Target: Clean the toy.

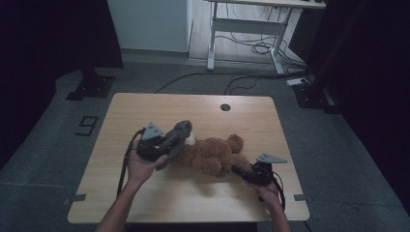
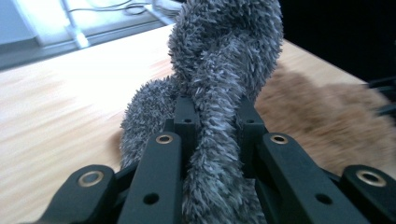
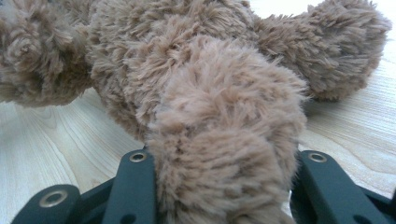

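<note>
**Two grippers, one teddy**

A brown teddy bear [image 1: 212, 155] lies on its side near the middle of the bench [image 1: 145, 108]. The left hand-held gripper [image 1: 162, 145] is squeezed tight on a grey fluffy scarf [image 2: 219, 93] at the bear's head end. The right hand-held gripper [image 1: 240, 170] is closed round a brown furry leg [image 3: 224, 154], w/ fur bulging btwn the jaws.
</note>
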Available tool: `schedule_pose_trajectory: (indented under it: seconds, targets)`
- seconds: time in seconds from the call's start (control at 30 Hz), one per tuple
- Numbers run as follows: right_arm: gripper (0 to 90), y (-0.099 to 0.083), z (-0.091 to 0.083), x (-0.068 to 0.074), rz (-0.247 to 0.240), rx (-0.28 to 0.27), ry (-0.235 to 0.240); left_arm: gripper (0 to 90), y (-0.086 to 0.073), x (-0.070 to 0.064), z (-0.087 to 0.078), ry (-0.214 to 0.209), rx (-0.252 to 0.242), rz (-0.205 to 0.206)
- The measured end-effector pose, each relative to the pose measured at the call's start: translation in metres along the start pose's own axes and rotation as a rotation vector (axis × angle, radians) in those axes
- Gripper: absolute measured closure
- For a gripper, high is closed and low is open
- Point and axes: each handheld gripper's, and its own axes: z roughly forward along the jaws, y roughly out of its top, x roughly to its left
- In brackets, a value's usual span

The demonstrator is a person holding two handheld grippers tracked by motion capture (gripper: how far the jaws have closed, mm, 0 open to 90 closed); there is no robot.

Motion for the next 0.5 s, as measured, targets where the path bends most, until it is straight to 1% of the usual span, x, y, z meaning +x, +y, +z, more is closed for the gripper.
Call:
schedule_pose_trajectory:
  seconds: [0.03, 0.1, 0.13, 0.17, 0.2, 0.23, 0.27, 0.3, 0.37, 0.43, 0.5]
  targets:
    - [57.5, 0.000, 0.000, 0.000, 0.001, -0.001, 0.000, 75.4, 0.003, -0.006, 0.009, -0.006, 0.018, 0.016]
    - [57.5, 0.000, 0.000, 0.000, 0.001, -0.002, 0.000, 75.3, 0.005, -0.013, 0.029, -0.022, 0.073, 0.032]
    - [57.4, 0.000, 0.000, 0.000, -0.001, -0.003, -0.002, 75.2, 0.004, -0.014, 0.039, -0.008, 0.104, 0.044]
    - [57.5, 0.000, 0.000, 0.001, -0.001, -0.002, -0.001, 75.2, 0.001, -0.014, 0.046, 0.008, 0.119, 0.047]
    - [57.4, 0.000, -0.001, 0.001, -0.003, -0.001, 0.001, 75.2, -0.002, -0.011, 0.050, 0.023, 0.125, 0.039]
    - [57.5, 0.000, 0.000, 0.002, 0.000, -0.005, 0.003, 75.4, -0.006, -0.006, 0.051, 0.022, 0.117, 0.017]
    - [57.5, 0.000, 0.000, 0.003, -0.009, 0.000, 0.003, 75.6, -0.009, -0.001, 0.050, 0.009, 0.108, -0.012]
    - [57.5, 0.000, 0.001, 0.003, -0.014, -0.002, 0.001, 75.7, -0.012, 0.004, 0.047, 0.010, 0.099, -0.033]
    - [57.5, 0.001, 0.003, 0.003, -0.013, 0.001, 0.008, 75.6, -0.017, 0.012, 0.040, 0.040, 0.095, -0.032]
    - [57.6, 0.001, 0.004, 0.003, -0.013, 0.000, 0.007, 75.5, -0.020, 0.019, 0.035, 0.073, 0.096, -0.038]
    - [57.6, 0.001, 0.003, 0.004, -0.013, 0.004, 0.004, 75.6, -0.023, 0.026, 0.030, 0.126, 0.105, -0.040]
